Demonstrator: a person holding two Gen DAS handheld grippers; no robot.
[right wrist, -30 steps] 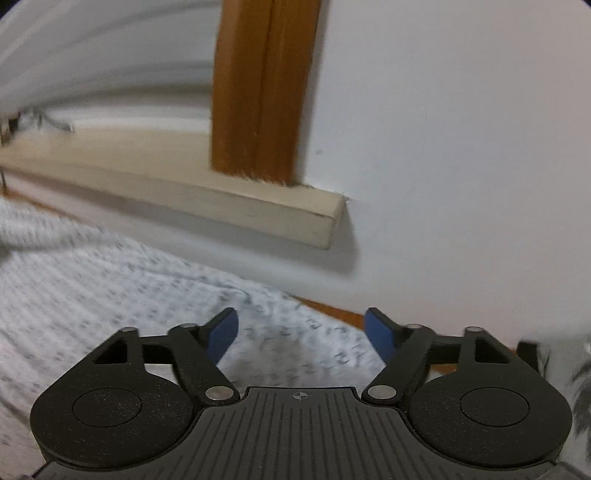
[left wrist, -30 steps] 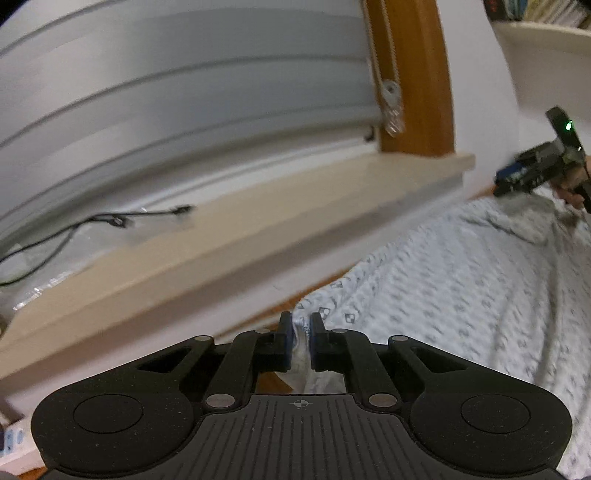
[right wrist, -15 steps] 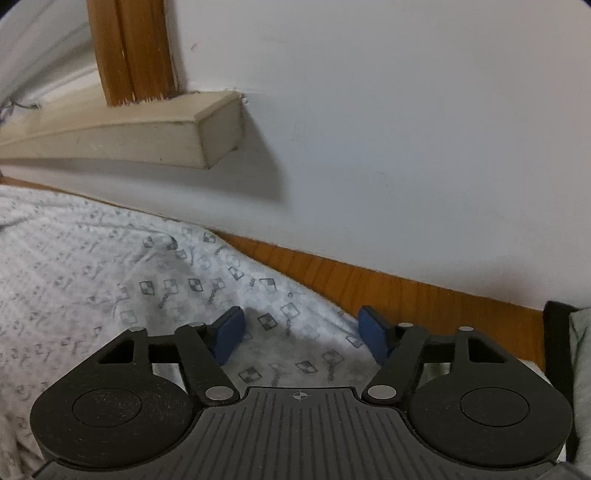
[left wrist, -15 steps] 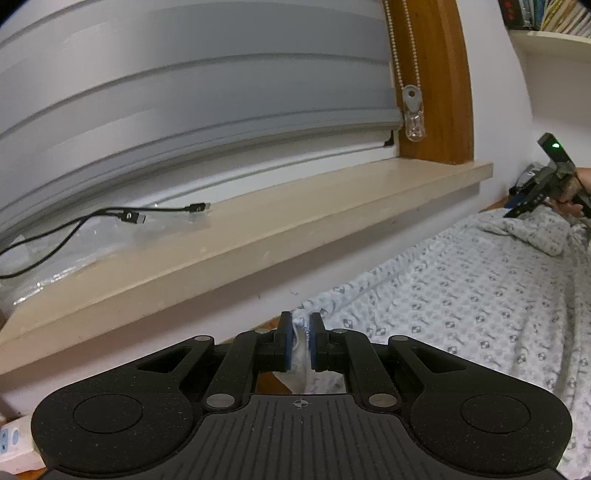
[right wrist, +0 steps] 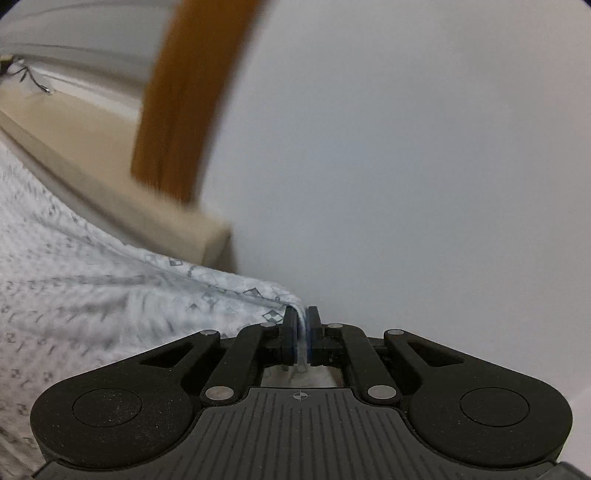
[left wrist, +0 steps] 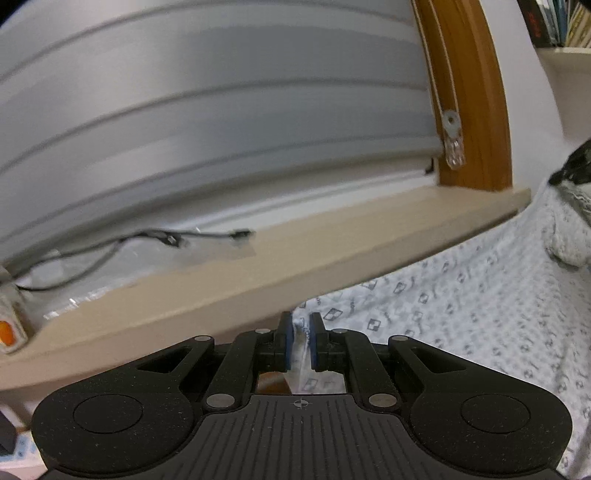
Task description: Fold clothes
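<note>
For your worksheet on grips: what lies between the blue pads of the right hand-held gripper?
A pinched fold of the patterned cloth, seen in the right wrist view, in the right hand-held gripper.

A grey roller blind (left wrist: 207, 122) is seen filling the upper left of the left wrist view. A beige windowsill (left wrist: 332, 243) is crossed below it, with a black cable (left wrist: 155, 240) laid on its left part. A brown wooden window frame (left wrist: 476, 96) is placed at upper right, a blind-cord weight (left wrist: 452, 142) hung beside it. Books (left wrist: 554, 18) are glimpsed top right. A white wall (right wrist: 406, 147) is shown at right in the right wrist view.
</note>
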